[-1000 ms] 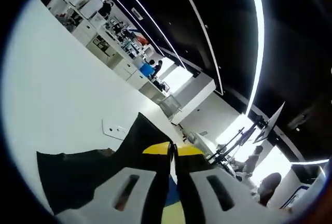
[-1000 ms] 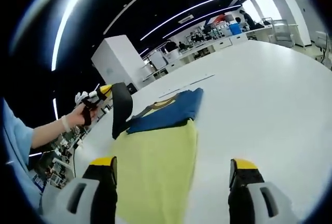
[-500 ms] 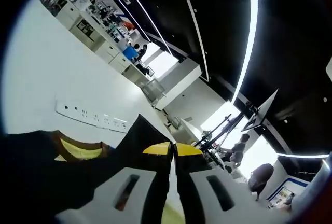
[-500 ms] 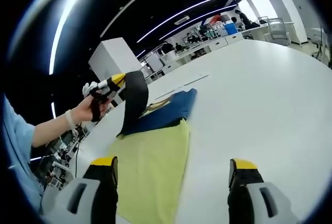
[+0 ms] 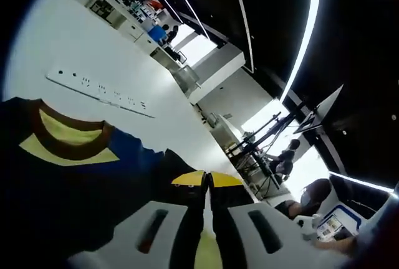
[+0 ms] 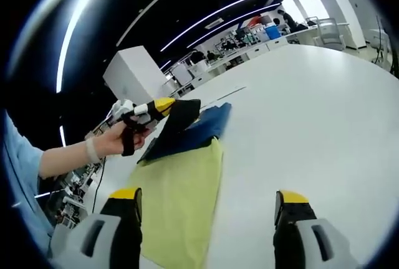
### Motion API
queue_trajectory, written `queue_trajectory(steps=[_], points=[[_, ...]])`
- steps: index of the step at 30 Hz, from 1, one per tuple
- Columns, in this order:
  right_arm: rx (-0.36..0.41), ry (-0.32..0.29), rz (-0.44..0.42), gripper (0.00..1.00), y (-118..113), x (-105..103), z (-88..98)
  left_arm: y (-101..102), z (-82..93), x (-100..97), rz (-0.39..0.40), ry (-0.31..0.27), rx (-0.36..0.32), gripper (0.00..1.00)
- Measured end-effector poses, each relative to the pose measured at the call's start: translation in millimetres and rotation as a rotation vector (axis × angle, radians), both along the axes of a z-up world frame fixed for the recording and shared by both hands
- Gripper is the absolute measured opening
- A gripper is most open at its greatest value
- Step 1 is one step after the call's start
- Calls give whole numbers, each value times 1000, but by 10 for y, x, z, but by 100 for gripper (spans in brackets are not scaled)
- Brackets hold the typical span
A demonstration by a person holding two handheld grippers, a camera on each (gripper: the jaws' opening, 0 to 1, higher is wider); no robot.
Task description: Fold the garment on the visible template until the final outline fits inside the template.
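A navy-blue short-sleeved garment with a brown collar band and a yellow chest panel [image 5: 68,175] is being shown spread across a wide white tabletop [image 5: 75,51] in the left gripper view, its neckline lying toward the left of the picture. The left gripper [image 5: 207,182] is being held with its white, yellow-tipped jaws pressed together on a dark fold of that garment, a strip of yellow cloth showing between the jaw bases. A long white power strip with a row of sockets [image 5: 100,86] is lying on the table just beyond the collar, apart from the cloth. In the right gripper view, the same garment [image 6: 184,133] is seen farther off, at the far end of a pale yellow-green rectangular template sheet [image 6: 181,203] that is lying flat on the white tabletop [image 6: 312,126]. The left gripper [image 6: 163,106] is being gripped there by a person's hand [image 6: 121,138] with a band at the wrist and a light blue sleeve behind it — its yellow tip is holding a black flap of the garment raised over the blue part. The right gripper [image 6: 207,197] is being held low above the near end of the template, its two yellow-tipped jaws spread wide apart with nothing between them.
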State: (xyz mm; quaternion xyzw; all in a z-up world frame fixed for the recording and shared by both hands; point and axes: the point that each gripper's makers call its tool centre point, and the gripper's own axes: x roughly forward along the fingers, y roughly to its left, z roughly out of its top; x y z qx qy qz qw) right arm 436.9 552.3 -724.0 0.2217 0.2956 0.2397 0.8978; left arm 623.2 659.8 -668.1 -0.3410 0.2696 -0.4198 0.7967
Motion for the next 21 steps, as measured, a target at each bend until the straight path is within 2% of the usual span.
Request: queue_trajectory(steps=[11,16,21], points=[[6,7,-5,88,3,-1,-16,-297,-281,-187,-65,42,28,0],[8,9,-12,88,-18,2,-25,-331,-438,-249,-68,79,36,0],[10,12,-15,88,-28,-6,-43,-322,-497,-276,-68,97,40,0]])
